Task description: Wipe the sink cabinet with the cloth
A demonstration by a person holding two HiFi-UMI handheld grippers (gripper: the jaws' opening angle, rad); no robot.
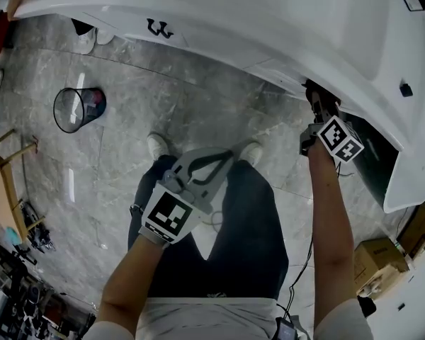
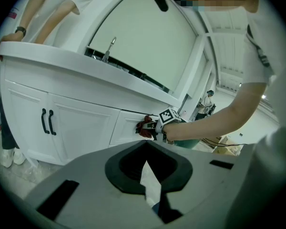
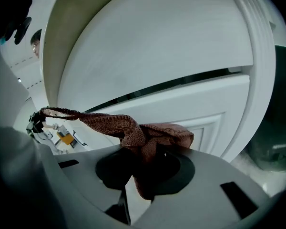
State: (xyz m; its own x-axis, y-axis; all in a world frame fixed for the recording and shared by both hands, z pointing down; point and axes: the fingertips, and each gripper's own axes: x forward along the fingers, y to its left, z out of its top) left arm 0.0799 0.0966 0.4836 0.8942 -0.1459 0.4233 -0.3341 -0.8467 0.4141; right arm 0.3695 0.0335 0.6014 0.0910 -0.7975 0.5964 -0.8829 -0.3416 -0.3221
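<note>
The cloth [image 3: 157,132] pinched in the right gripper [image 3: 141,173] is a coarse, open-knit reddish-brown fabric, matt and rough. Just ahead of those jaws the sink cabinet [image 3: 171,56] is smooth white with a soft satin sheen. The left gripper [image 1: 224,160] has a matt grey plastic shell, and the floor [image 1: 198,91] beneath it is polished, faintly glossy grey stone-look tile.

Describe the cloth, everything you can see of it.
The cloth is reddish-brown, coarse-woven fabric, bunched and crumpled. The right tool is clamped on its middle. One thin tail trails off to the left, and a fold hangs down between the jaws. Its bunched end appears to rest against the white cabinet drawer front, just below the countertop edge.
</note>
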